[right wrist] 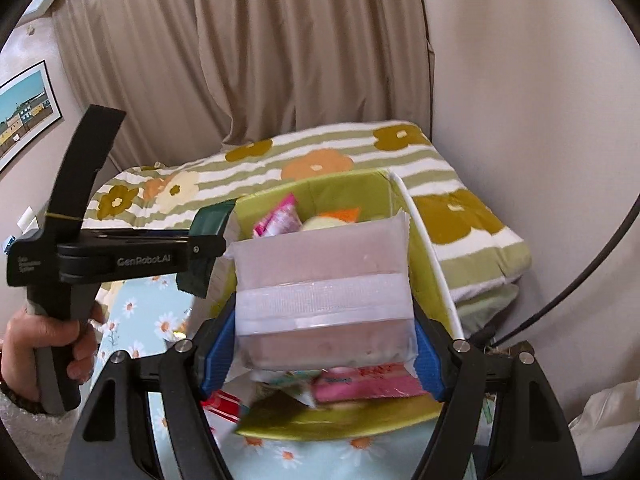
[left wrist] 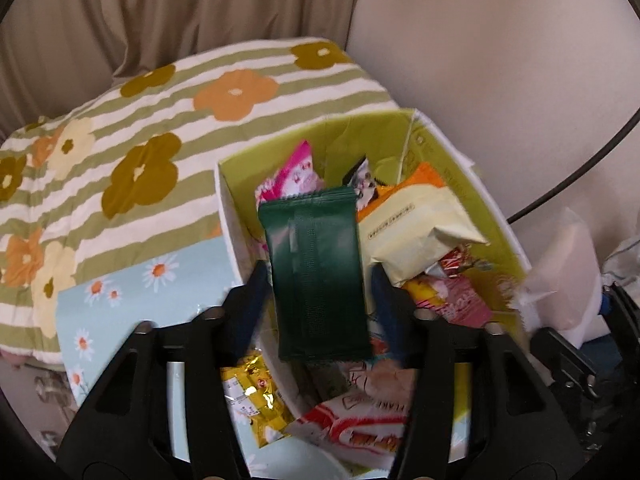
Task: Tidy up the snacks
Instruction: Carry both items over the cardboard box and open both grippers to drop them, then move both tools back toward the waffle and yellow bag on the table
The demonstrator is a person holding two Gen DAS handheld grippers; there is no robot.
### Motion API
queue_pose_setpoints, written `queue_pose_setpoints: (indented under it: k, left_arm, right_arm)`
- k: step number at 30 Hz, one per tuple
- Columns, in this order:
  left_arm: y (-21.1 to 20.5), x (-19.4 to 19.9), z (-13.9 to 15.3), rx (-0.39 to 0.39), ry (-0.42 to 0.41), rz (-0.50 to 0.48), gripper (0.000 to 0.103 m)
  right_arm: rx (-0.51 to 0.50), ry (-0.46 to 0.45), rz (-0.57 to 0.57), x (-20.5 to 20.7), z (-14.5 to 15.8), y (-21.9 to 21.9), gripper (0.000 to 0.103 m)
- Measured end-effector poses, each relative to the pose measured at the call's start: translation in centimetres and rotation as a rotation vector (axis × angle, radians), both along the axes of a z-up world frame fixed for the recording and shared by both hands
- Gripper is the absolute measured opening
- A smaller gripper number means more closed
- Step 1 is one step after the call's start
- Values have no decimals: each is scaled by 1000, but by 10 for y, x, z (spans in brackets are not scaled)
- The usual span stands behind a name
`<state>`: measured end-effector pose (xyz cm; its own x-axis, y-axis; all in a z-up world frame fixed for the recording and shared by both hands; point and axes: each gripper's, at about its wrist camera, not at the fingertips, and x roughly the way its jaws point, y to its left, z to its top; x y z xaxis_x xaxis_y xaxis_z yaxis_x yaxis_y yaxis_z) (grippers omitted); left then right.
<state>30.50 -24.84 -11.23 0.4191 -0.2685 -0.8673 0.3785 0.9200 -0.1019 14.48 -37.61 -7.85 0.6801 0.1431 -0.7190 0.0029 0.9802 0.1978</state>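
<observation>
1. Left wrist view: the dark green packet [left wrist: 318, 276] hangs over the middle of the green box [left wrist: 360, 132], gripped edge to edge by the left gripper [left wrist: 319, 270], whose jaws are clenched on it.
2. Right wrist view: the right gripper [right wrist: 322, 308] has its jaws grasping a white packet [right wrist: 320, 248], held above the box's near side.
3. Inside the box, pink, orange, cream and red wrappers are already heaped high.
4. Just outside the box's left wall, a gold packet [left wrist: 252, 400] lies on the daisy-print cloth [left wrist: 120, 312]. It is not yet sorted, I'd say.
5. Beyond the box sits a striped flower quilt [left wrist: 160, 120].
6. Risks: both packets are above one box, so the grippers may collide. A packet let go onto that heap could slide over the wall. Both wrappers look slick and could slip out early.
</observation>
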Motion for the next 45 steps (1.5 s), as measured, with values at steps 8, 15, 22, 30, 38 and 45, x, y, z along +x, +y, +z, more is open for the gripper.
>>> queue_pose_setpoints:
  k: [8,15,22,30,38,45]
  left_arm:
    - [17,-12,-4,12,-32,60,103]
    - [61,-31,1,-10,-31,150,103]
    - [104,-48,3,2,-28,224,103]
    - [163,-76,5,-9,-23,298,103]
    - [211,-98,11,-23,-29,325,103]
    - [242,-106,10,-28,-19,303,103]
  right_arm:
    - [37,64,-5,-2,-22,-15,71]
    - [37,93,0,5,-33,-13,72]
    - [30,99,-19,14,-37,-10,94]
    - [-5,19,-19,-6,-8,9,99]
    - [-29,-86,39,-34,25,67,99]
    - [-26,-96,110,-54,29,127,99]
